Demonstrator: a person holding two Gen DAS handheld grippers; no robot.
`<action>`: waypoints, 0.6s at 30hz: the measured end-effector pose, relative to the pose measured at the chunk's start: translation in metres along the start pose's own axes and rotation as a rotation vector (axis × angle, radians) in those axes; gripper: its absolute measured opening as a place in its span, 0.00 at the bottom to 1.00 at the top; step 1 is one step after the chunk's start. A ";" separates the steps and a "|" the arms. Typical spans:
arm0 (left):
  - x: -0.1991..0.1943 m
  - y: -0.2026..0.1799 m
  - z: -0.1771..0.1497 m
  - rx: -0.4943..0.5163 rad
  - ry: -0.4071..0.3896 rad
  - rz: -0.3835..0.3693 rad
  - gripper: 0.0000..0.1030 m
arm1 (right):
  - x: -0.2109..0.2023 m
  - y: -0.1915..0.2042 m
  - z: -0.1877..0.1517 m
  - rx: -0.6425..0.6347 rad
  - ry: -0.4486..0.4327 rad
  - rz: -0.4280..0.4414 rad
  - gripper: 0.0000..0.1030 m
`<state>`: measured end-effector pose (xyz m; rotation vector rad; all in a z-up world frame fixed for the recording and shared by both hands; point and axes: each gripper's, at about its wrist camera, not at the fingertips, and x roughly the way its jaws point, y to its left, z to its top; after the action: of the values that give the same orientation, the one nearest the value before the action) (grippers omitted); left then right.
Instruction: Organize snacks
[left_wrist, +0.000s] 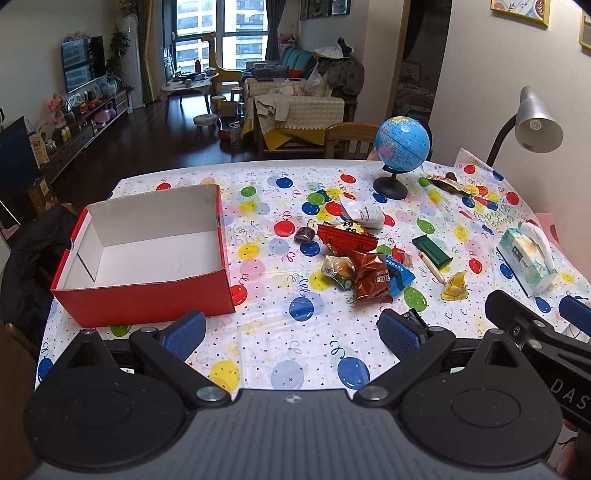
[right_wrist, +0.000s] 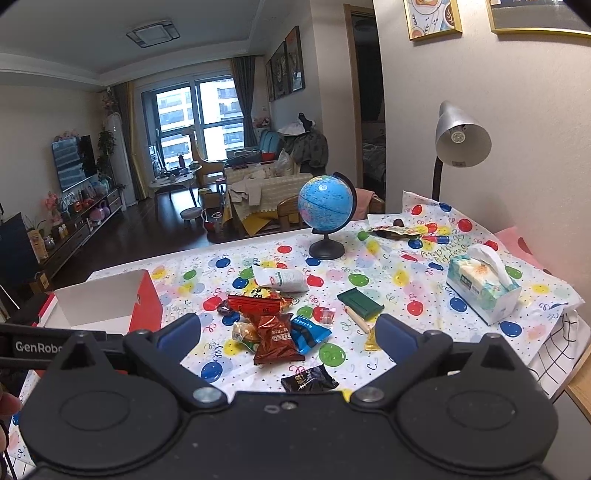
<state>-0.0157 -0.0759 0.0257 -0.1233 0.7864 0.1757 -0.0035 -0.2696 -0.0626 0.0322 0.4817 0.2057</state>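
Observation:
An open red box (left_wrist: 147, 295) with a white inside stands empty on the left of the table, also visible as the red box (right_wrist: 146, 306) in the right wrist view. A pile of snack packets lies mid-table: a brown Oreo packet (left_wrist: 371, 278), a blue packet (left_wrist: 400, 273), a red packet (left_wrist: 347, 240), a white pouch (left_wrist: 364, 214) and a yellow packet (left_wrist: 455, 286). My left gripper (left_wrist: 291, 332) is open, low over the table's near edge. My right gripper (right_wrist: 290, 336) is open just short of the brown Oreo packet (right_wrist: 275, 339), with a black packet (right_wrist: 308, 380) under it.
A blue globe (left_wrist: 402, 144), a tissue box (left_wrist: 526, 254), a green case (left_wrist: 432, 251), a pencil (left_wrist: 432, 267) and a desk lamp (left_wrist: 535, 118) occupy the table's right side. The balloon-patterned cloth (left_wrist: 288, 350) covers the table. A living room lies beyond.

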 end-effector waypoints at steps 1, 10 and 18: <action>0.000 -0.001 0.000 -0.001 0.000 0.003 0.98 | 0.001 0.000 0.000 0.000 0.001 0.003 0.98; -0.002 -0.003 0.000 -0.016 -0.001 0.023 0.98 | 0.003 -0.002 0.002 -0.003 0.010 0.032 0.98; -0.003 -0.001 0.000 -0.017 -0.003 0.024 0.98 | 0.003 0.000 0.002 -0.007 0.010 0.035 0.98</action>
<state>-0.0178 -0.0772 0.0281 -0.1297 0.7835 0.2048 0.0000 -0.2686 -0.0621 0.0329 0.4905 0.2415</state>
